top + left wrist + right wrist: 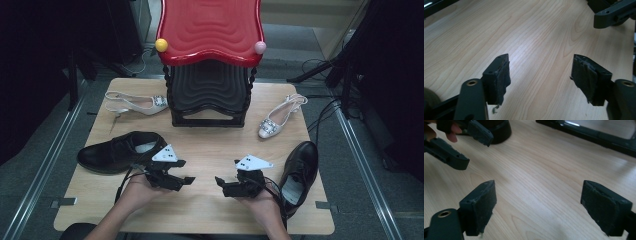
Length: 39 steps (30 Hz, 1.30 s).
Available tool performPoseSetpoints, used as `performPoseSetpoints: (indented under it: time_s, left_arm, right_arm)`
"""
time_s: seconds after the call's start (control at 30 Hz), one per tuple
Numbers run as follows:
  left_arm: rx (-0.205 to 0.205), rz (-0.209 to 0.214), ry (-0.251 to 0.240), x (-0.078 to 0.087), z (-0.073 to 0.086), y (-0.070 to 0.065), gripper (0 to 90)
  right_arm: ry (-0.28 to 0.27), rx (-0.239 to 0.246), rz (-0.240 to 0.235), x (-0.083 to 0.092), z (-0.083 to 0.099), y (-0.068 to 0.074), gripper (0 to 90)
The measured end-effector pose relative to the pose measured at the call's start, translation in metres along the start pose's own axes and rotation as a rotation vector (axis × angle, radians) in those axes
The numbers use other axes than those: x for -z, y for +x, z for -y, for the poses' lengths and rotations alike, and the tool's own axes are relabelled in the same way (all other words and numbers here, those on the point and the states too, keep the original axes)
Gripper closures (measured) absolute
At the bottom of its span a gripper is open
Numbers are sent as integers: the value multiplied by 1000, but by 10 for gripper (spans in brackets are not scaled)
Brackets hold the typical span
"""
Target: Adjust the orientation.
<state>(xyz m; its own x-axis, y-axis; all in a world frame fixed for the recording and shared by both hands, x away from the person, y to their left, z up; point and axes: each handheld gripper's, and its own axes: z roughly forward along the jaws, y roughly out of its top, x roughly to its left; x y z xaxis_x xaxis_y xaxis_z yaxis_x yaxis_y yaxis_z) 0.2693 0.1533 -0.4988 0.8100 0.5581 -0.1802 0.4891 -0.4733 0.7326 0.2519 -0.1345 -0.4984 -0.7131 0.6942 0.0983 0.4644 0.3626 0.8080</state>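
Both grippers sit low in the high view over bare wood, and I take them from the left. My left gripper [186, 181] is at lower centre-left, held in the left hand [136, 192], its jaws spread with nothing between them; in the left gripper view the two black pads [504, 75] stand wide apart above the table [210, 150] grain. Just to its upper left lies the left black shoe [117, 151], on its side with the opening toward the gripper, near it but not touching as far as I can tell. Further up at the left edge of the table rests a white heeled sandal [135, 103].

Centre top of the frame holds the red and black stand [210, 55], with a yellow ball [161, 45] and a pink ball [260, 47] at its corners.

My right gripper [220, 184] is at lower centre-right in the right hand [265, 205], jaws likewise spread and empty, facing the left one across a small gap; the right gripper view shows its pads [484, 205] apart over wood, with the other gripper at upper left. Right of it lies the right black shoe [300, 170], close beside the hand. Above that, a second white sandal [280, 117] lies near the stand's right foot
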Motion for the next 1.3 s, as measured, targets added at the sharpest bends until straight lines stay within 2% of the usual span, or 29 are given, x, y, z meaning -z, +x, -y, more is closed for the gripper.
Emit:
performPoseSetpoints:
  time_s: [0.1, 0.17, 0.27, 0.33, 0.4, 0.43, 0.53, 0.7, 0.73, 0.93, 1.1, 1.2, 1.3]
  left_arm:
    - [-14, -32, 62, -2, 0, 1, 353]
    - [-12, -26, 94, -3, 0, 1, 355]
    - [-15, 3, 74, -1, -2, 0, 357]
    - [-20, 20, 65, 0, -2, -1, 358]
    - [25, 64, 53, 2, -3, 1, 354]
    - [47, 67, 44, 4, -3, 2, 354]
    - [58, 67, 33, 8, -4, 4, 355]
    - [66, 44, 34, 16, -2, 10, 355]
    - [70, 27, 26, 20, -1, 11, 354]
    - [64, -26, 21, 36, 0, 13, 347]
    - [64, -62, 10, 52, -1, 14, 348]
    - [81, -87, -8, 64, -1, 18, 393]
    - [98, -133, -6, 75, -2, 23, 393]
  right_arm:
    - [22, 22, -8, -1, 1, -1, 216]
    - [33, 33, -10, -2, 2, -2, 238]
    - [33, 45, -38, 0, 1, -4, 375]
    - [56, 44, -49, 1, 1, -5, 418]
    - [72, 43, -51, 1, 1, -5, 444]
    - [75, 45, -54, 1, 1, -5, 457]
    - [79, 49, -56, 1, 2, -5, 457]
    - [87, 66, -65, -3, 2, -3, 449]
    - [90, 66, -68, -4, 2, -3, 441]
    - [79, 37, -99, -9, -2, -4, 422]
    - [101, 62, -113, -14, -3, -1, 427]
    - [108, 74, -122, -17, -5, 1, 429]
    - [115, 77, -122, -19, -5, 2, 429]
